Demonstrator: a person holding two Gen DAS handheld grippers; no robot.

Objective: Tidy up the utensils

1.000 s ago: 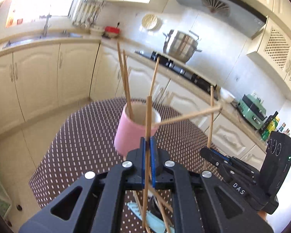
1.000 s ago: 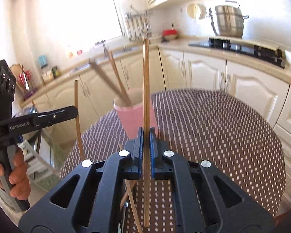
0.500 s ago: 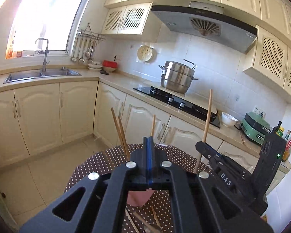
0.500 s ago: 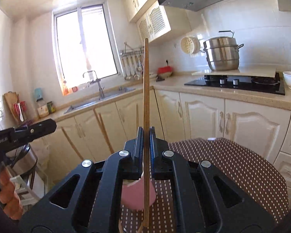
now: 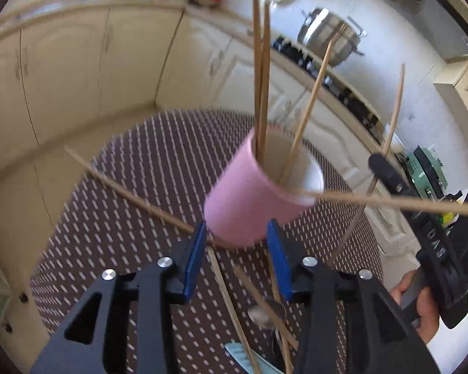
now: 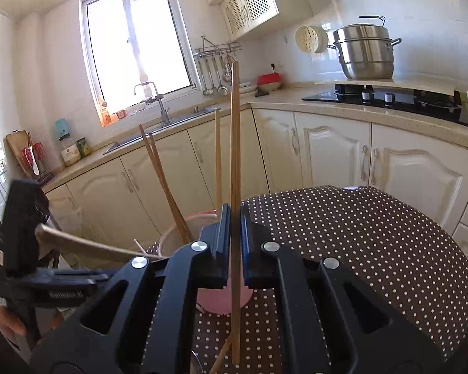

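Chopsticks half gathered into the pink cup

Chopsticks are the business of this moment, and the job looks roughly midway. In the left wrist view, at the left of the frame, one thin wooden chopstick (image 5: 131, 194) slants over the brown, white-dotted worktop (image 5: 115, 233), its near end running towards the left gripper (image 5: 237, 246); whether it is resting or falling I cannot tell through the blur. That gripper's blue-padded jaws stand wide apart with nothing between them, just in front of the pink cylindrical cup with a white inside (image 5: 249, 205). At centre frame the cup already holds a pair of upright chopsticks (image 5: 261, 93) against its left wall, another leaning right, and one more lying across the rim and jutting towards the right edge. Below the jaws, at the bottom of the frame, further loose chopsticks (image 5: 231, 305), a metal spoon (image 5: 266, 313) and a pale blue utensil (image 5: 238, 353) lie on the worktop, unsorted.

In the right wrist view, the right gripper (image 6: 234, 218) at centre frame is closed on a long wooden chopstick (image 6: 234, 143), held upright, with the cup just behind and below it. That stick is probably next for the cup; the stragglers on the worktop are what remains.
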